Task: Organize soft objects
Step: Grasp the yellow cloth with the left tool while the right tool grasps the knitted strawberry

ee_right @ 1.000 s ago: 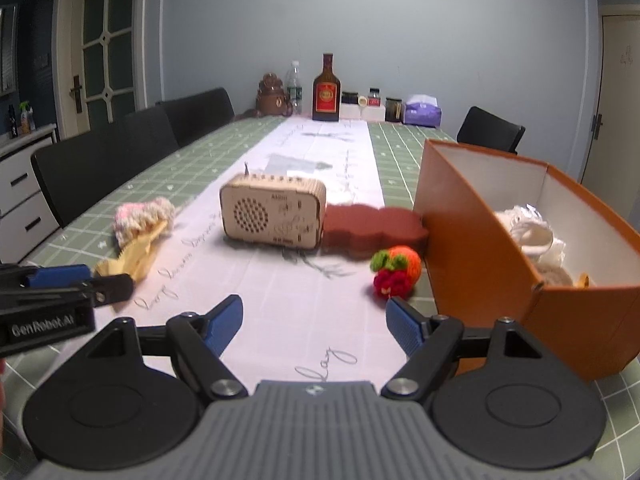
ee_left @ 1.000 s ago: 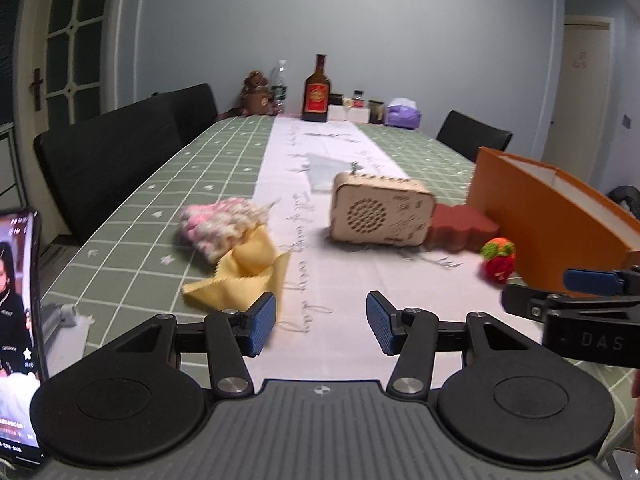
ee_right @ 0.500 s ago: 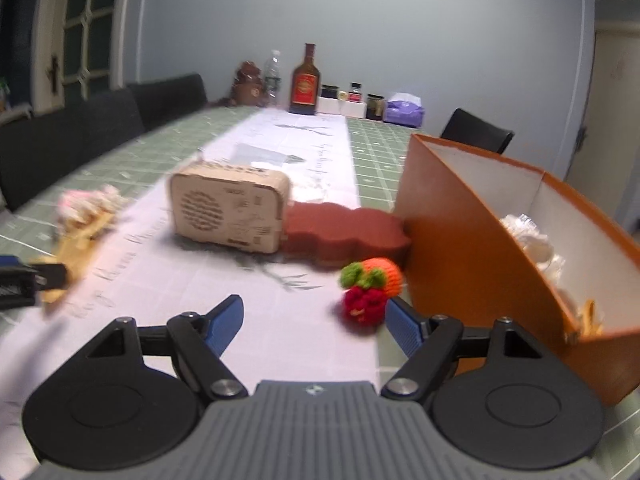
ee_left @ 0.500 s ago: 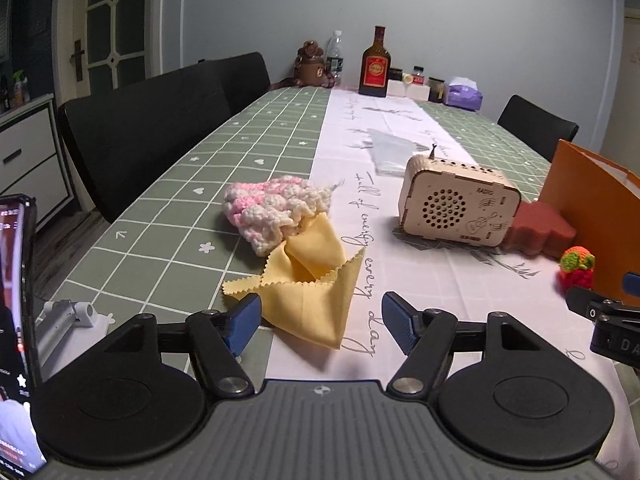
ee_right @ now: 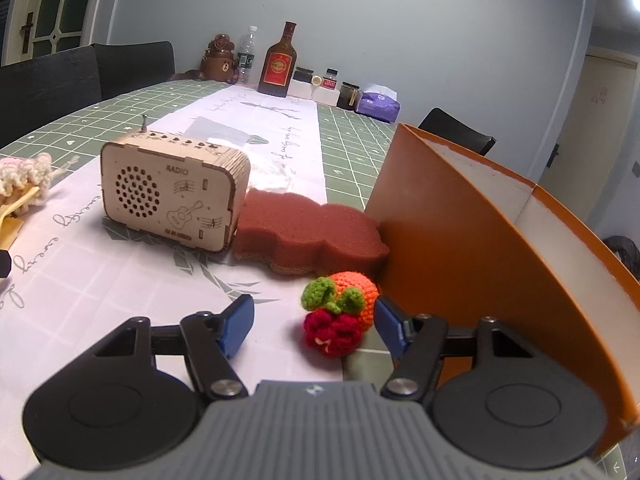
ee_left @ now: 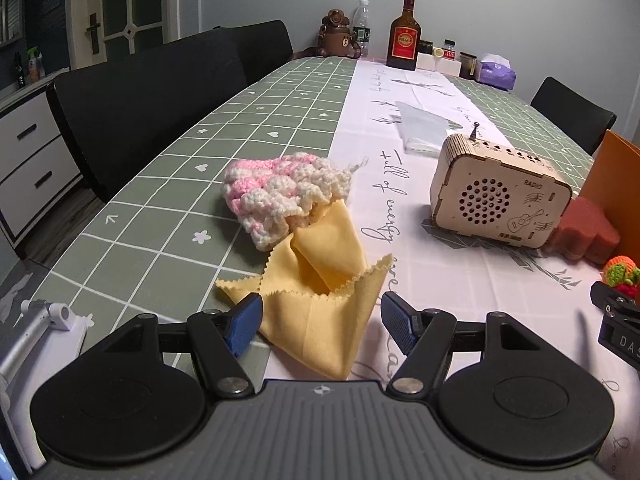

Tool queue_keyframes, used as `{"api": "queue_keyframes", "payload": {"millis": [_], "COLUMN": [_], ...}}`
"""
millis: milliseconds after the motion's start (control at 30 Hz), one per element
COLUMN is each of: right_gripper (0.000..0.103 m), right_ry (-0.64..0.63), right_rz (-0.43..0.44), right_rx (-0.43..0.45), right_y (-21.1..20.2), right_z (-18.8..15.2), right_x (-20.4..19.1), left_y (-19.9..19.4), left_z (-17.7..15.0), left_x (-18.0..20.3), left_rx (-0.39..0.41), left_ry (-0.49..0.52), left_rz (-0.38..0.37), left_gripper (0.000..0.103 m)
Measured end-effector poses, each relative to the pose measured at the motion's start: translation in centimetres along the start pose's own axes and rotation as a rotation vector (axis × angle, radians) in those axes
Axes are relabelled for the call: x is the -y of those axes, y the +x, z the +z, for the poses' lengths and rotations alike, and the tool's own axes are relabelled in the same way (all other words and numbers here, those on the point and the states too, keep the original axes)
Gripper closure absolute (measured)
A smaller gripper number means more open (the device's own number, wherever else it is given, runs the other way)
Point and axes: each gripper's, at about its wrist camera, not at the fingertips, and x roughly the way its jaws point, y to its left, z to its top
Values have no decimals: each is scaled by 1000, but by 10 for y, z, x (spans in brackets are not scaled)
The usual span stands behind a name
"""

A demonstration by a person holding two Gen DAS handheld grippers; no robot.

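Right wrist: crocheted fruit [ee_right: 340, 312], spongy lobed block [ee_right: 312, 236], plywood radio [ee_right: 172, 196]

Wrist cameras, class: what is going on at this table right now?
A person holding two grippers is tidying soft things. The left gripper is open, straddling the yellow cloth beside the pink knitted piece. The right gripper is closing around the crocheted fruit, pads not yet pressing, next to the orange box. The sponge still lies on the table.
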Motion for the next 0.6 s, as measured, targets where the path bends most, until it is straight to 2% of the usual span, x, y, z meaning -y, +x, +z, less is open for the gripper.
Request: {"api": "queue_keyframes", "payload": {"millis": [100, 200, 300, 367, 400, 467, 600], "right_gripper": [43, 45, 53, 60, 66, 67, 67], "right_ry": [11, -1, -19, -33, -33, -24, -29], "right_rz": [-3, -24, -58, -84, -95, -90, -82], "right_rx": [-10, -5, -6, -3, -1, 2, 4], "right_y": [7, 11, 15, 16, 17, 17, 17], "right_z": [0, -1, -1, -3, -4, -4, -5], "right_x": [1, -1, -3, -4, -3, 1, 2], "left_y": [5, 7, 8, 8, 8, 8, 6], "left_z": [3, 4, 5, 4, 4, 4, 3], "left_x": [0, 1, 1, 2, 2, 3, 2], "left_rx": [-3, 4, 9, 16, 19, 25, 39], "left_ry": [2, 18, 26, 34, 38, 41, 37], "left_rz": [10, 24, 28, 33, 34, 31, 10], "left_gripper": [30, 41, 55, 73, 77, 93, 97]}}
